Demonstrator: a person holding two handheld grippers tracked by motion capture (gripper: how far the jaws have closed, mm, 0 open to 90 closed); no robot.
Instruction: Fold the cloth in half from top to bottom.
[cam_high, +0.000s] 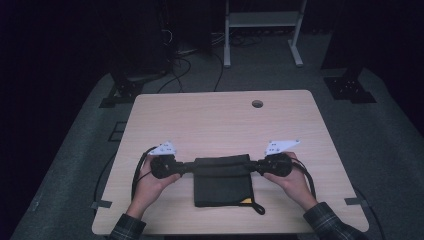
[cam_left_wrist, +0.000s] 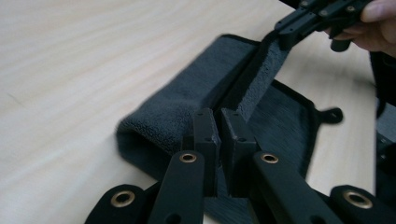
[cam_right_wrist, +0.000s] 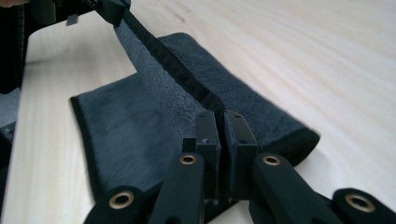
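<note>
A dark grey cloth (cam_high: 222, 186) lies on the wooden table (cam_high: 220, 120), partly folded, with its far edge lifted off the lower layer. My left gripper (cam_high: 192, 166) is shut on the left end of that lifted edge. My right gripper (cam_high: 254, 165) is shut on the right end. In the left gripper view the jaws (cam_left_wrist: 219, 114) pinch the cloth (cam_left_wrist: 187, 102), and the edge runs taut to the right gripper (cam_left_wrist: 292, 30). In the right gripper view the jaws (cam_right_wrist: 219, 116) clamp the black hem, and the cloth (cam_right_wrist: 121, 126) stretches to the left gripper (cam_right_wrist: 112, 11).
The cloth's near right corner carries a small yellow tag (cam_high: 245, 201) and a black loop (cam_high: 258, 207). A round hole (cam_high: 257, 103) sits near the table's far edge. Behind the table stand a white frame (cam_high: 262, 20) and floor cables (cam_high: 175, 65).
</note>
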